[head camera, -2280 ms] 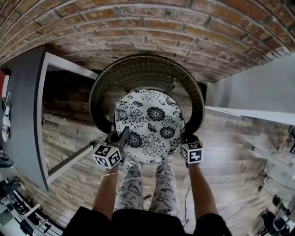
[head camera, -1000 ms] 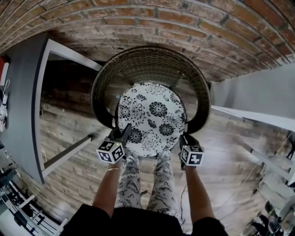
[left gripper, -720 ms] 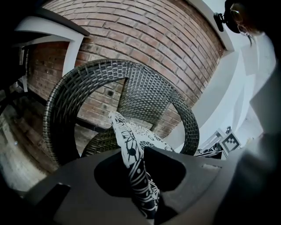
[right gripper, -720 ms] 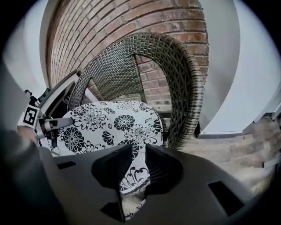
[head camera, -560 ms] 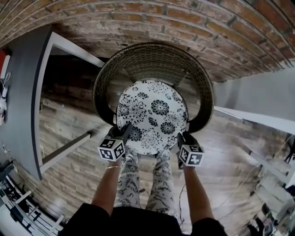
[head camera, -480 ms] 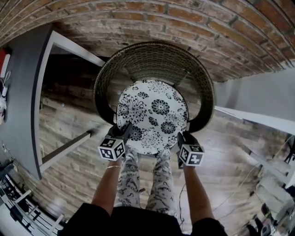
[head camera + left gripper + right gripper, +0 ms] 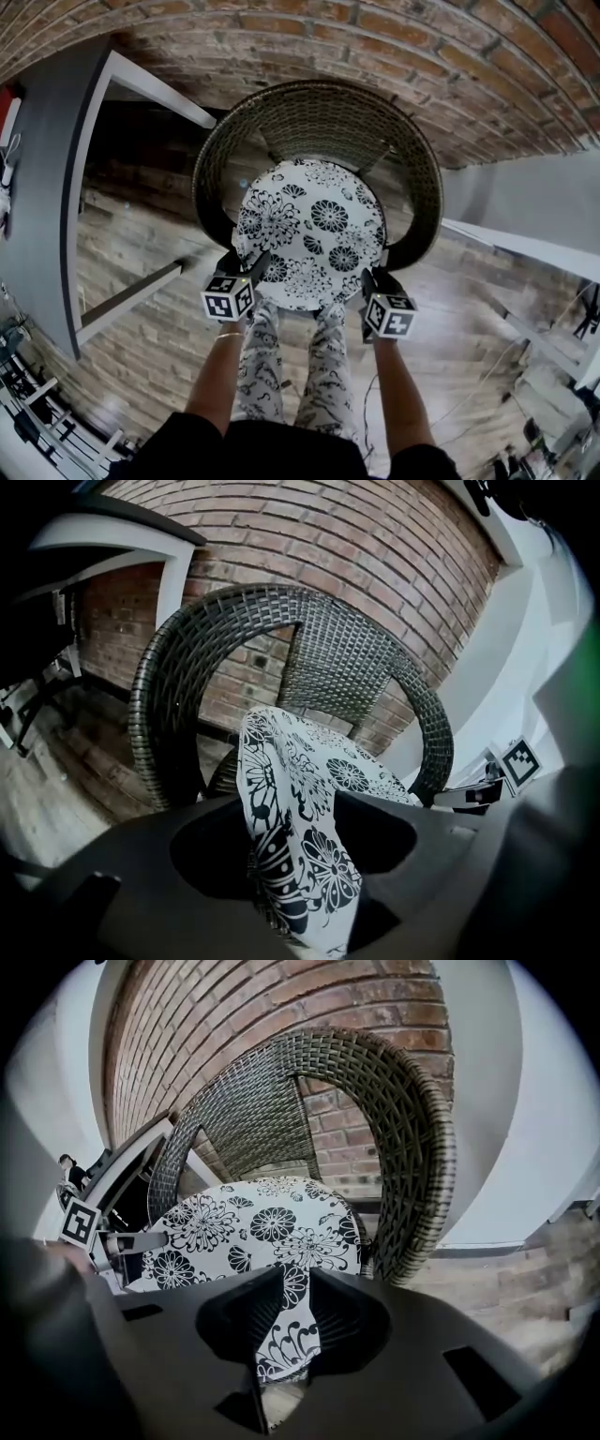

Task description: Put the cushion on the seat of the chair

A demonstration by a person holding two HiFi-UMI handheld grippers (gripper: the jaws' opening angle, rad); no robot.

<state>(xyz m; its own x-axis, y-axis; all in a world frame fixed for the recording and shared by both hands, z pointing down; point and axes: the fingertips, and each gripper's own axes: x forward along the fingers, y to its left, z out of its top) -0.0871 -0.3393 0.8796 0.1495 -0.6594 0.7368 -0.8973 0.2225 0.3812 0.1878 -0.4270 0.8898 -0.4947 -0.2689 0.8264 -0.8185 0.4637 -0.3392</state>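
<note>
Cushion (image 7: 309,234) seems soft, light, floppy: pinch its rim. Left claw (image 7: 292,855), just opening, straddles it released; right claw (image 7: 284,1324) clenches that rim.

No text, label or number can be read.

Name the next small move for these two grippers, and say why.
Probably open the right gripper. Its jaws pinch the near edge of the cushion, while the jaws of the left gripper have just been opening and stand wide with that edge between them. The cushion already lies on the chair.
</note>
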